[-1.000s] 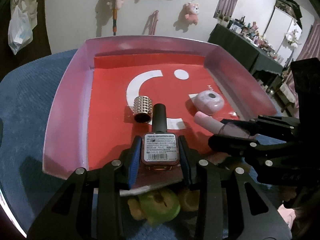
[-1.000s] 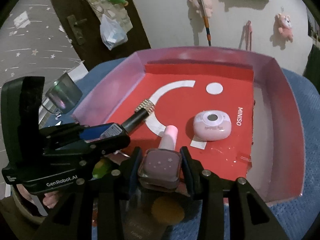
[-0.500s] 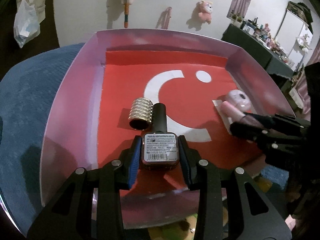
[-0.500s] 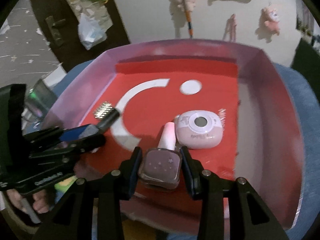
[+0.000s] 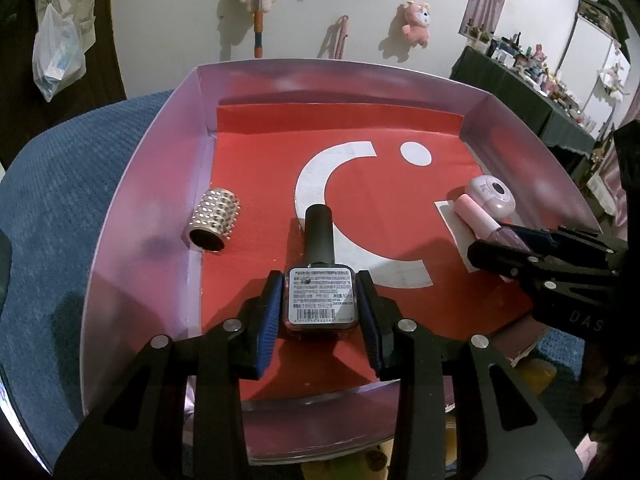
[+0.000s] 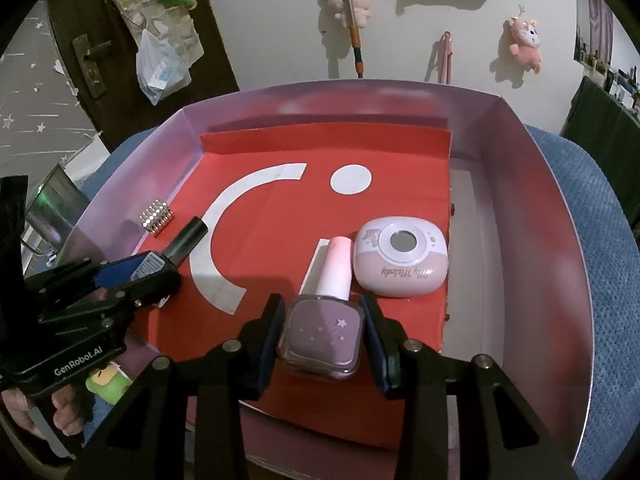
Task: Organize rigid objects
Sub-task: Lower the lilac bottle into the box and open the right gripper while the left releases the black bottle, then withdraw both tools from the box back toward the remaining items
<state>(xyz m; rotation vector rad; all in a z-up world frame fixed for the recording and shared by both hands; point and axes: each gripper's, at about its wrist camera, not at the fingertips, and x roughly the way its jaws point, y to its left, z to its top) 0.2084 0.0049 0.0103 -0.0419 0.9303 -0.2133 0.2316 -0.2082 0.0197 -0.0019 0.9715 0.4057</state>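
Observation:
A shallow box (image 5: 132,184) (image 6: 560,208) with pale pink walls and a red liner lies on a blue cloth. My left gripper (image 5: 320,304) is shut on a black-capped nail polish bottle (image 5: 320,296) with a barcode label, low over the red floor near the front. My right gripper (image 6: 322,332) is shut on a mauve nail polish bottle (image 6: 322,336) with a pink cap, just in front of a pink compact case (image 6: 400,260). A studded gold cylinder (image 5: 214,218) lies by the left wall. In the right wrist view the left gripper (image 6: 132,276) sits at lower left.
Blue cloth (image 5: 60,200) surrounds the box. Soft toys (image 5: 416,24) and a broom handle hang on the white wall behind. A green and yellow plush (image 6: 106,384) lies below the box's front edge. A person's fingers (image 6: 60,416) hold the left gripper's handle.
Both grippers moved forward over the box's front wall and lowered toward the red floor, each keeping its bottle. The pink-capped bottle now sits close beside the compact case.

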